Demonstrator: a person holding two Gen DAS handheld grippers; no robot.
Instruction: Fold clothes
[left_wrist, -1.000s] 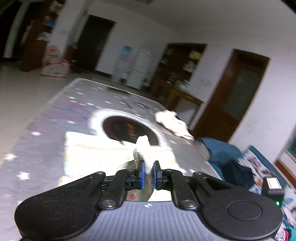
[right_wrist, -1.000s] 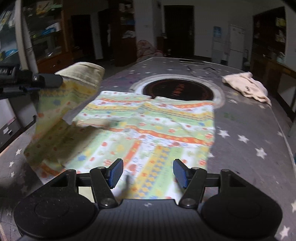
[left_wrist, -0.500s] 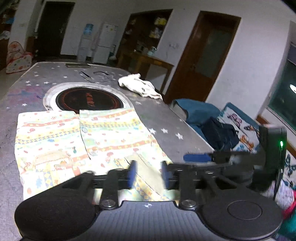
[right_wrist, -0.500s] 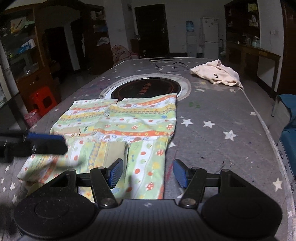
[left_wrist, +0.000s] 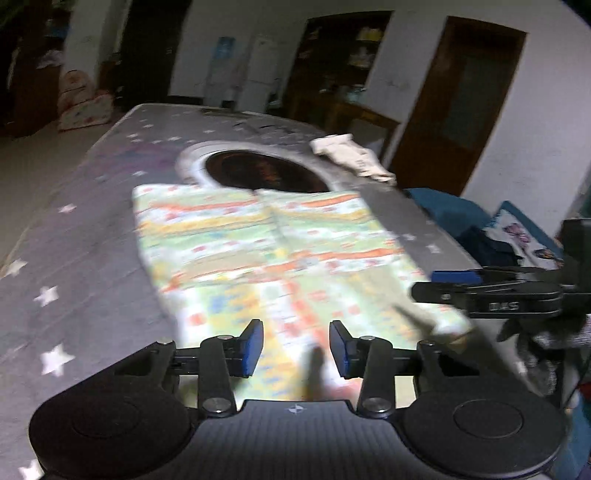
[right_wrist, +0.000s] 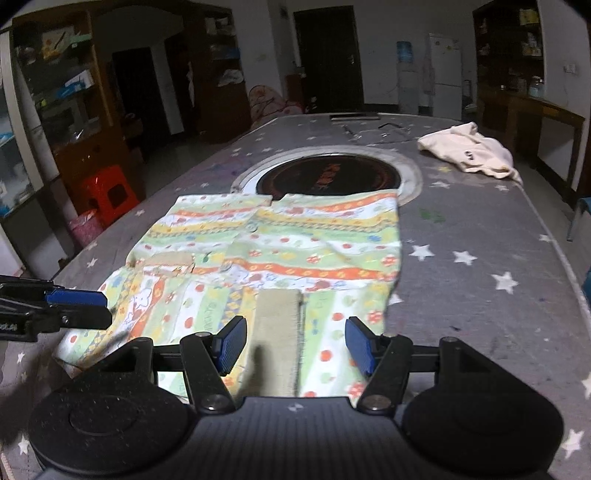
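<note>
A colourful striped child's garment (left_wrist: 258, 240) (right_wrist: 295, 240) lies flat on the grey star-print table (right_wrist: 480, 277), both sleeves folded in over its near half. A beige cuff strip (right_wrist: 279, 332) lies on top of it near me. My left gripper (left_wrist: 295, 347) hovers low over the near hem; its jaws are closing with nothing pinched between them. It also shows from the side at the garment's left edge, left gripper (right_wrist: 74, 306). My right gripper (right_wrist: 295, 343) stands open over the beige strip, holding nothing; in the left wrist view the right gripper (left_wrist: 454, 280) is at the garment's right edge.
A round dark hob (right_wrist: 328, 177) is set into the table just beyond the garment. A cream garment (right_wrist: 469, 151) lies crumpled at the far right. Small tools lie at the far end. A red stool (right_wrist: 107, 192) and cabinets stand left of the table, a blue seat (left_wrist: 443, 206) on the right.
My left gripper let go of the raised sleeve, opened and sank toward the table. The sleeve now lies folded across the garment. The right gripper stayed open in place.
</note>
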